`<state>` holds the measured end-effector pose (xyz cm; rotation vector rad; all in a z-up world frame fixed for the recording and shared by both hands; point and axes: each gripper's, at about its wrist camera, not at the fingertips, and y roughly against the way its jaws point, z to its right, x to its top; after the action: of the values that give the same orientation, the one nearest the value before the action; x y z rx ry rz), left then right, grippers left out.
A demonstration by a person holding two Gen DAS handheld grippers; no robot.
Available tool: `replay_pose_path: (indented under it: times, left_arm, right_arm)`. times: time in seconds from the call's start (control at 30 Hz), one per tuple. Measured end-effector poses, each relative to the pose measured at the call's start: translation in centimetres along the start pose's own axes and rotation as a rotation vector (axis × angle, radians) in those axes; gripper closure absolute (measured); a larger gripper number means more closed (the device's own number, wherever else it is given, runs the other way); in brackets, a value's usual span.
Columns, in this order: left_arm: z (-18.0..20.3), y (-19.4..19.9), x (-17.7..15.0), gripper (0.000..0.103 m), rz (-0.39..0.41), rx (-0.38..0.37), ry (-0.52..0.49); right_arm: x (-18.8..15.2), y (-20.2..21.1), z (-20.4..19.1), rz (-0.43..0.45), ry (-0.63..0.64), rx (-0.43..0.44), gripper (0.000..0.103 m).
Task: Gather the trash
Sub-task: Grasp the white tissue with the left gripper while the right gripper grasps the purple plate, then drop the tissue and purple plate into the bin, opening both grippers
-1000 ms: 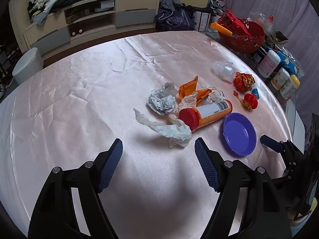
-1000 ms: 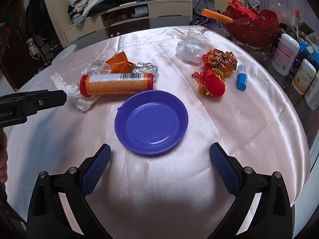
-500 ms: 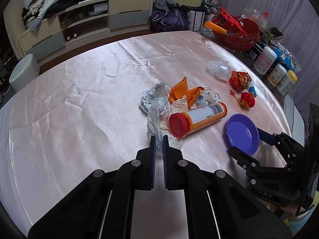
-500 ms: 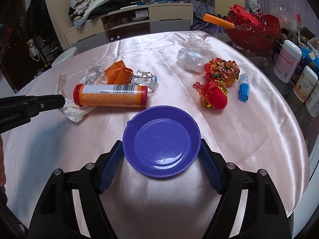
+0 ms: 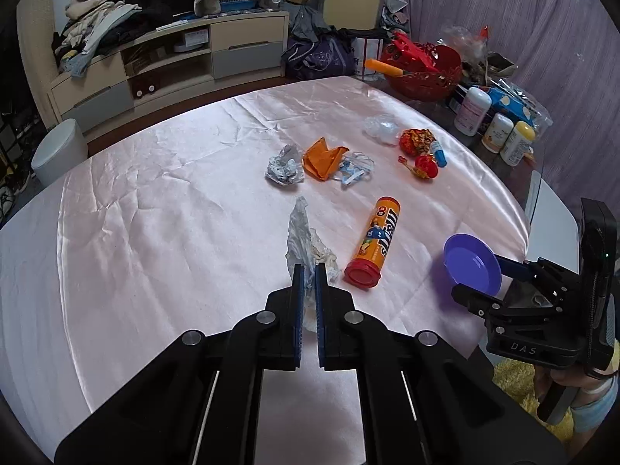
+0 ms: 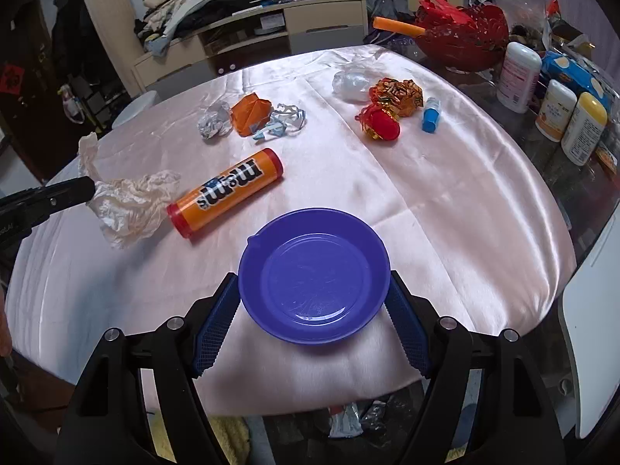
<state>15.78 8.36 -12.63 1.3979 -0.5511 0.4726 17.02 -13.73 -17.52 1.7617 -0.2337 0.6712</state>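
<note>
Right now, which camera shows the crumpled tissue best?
The right wrist view: the crumpled tissue spreads out side-on, pinched by the left tongs. In the left wrist view the tissue is foreshortened and partly hidden between those tongs.

Left wrist view: looked steeply down along the left gripper (image 5: pixel 307 271) from close above the pink tablecloth (image 5: pixel 155 213), faced the cabinet beyond it. Right wrist view: same direction, just right of it, near the tablecloth's front edge. Shared in both: orange tube (image 5: pixel 374 246) (image 6: pixel 226 192), purple plate (image 5: pixel 471 263) (image 6: pixel 314 275).
</note>
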Motion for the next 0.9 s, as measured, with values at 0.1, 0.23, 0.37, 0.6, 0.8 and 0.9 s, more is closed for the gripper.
replay_pose_path:
  times: [0.1, 0.23, 0.37, 0.6, 0.8, 0.9]
  left_arm:
    - [1.1, 2.1, -1.1, 0.099, 0.024, -0.015, -0.005]
    - [3.2, 4.6, -2.5, 0.099, 0.052, -0.043, -0.026]
    - [5.8, 6.1, -4.3, 0.099, 0.058, -0.076, -0.056]
    - [10.0, 5.1, -8.0, 0.099, -0.010, -0.144, -0.104]
    - [12.2, 2.7, -10.4, 0.099, -0.075, -0.179, -0.116]
    - [13.1, 1.4, -11.4, 0.099, -0.103, -0.199, -0.114]
  right_arm:
    - [-1.3, 1.6, 0.0, 0.004, -0.004, 0.005, 0.027]
    - [-3.0, 3.6, 0.4, 0.019, -0.016, 0.003, 0.027]
    - [-4.6, 5.4, 1.2, 0.031, -0.032, -0.009, 0.027]
    - [-7.9, 7.5, 4.4, 0.003, -0.099, -0.051, 0.027]
    - [-10.9, 7.6, 6.6, -0.051, -0.147, -0.061, 0.027]
    - [-12.0, 7.2, 7.2, -0.077, -0.169, -0.056, 0.027]
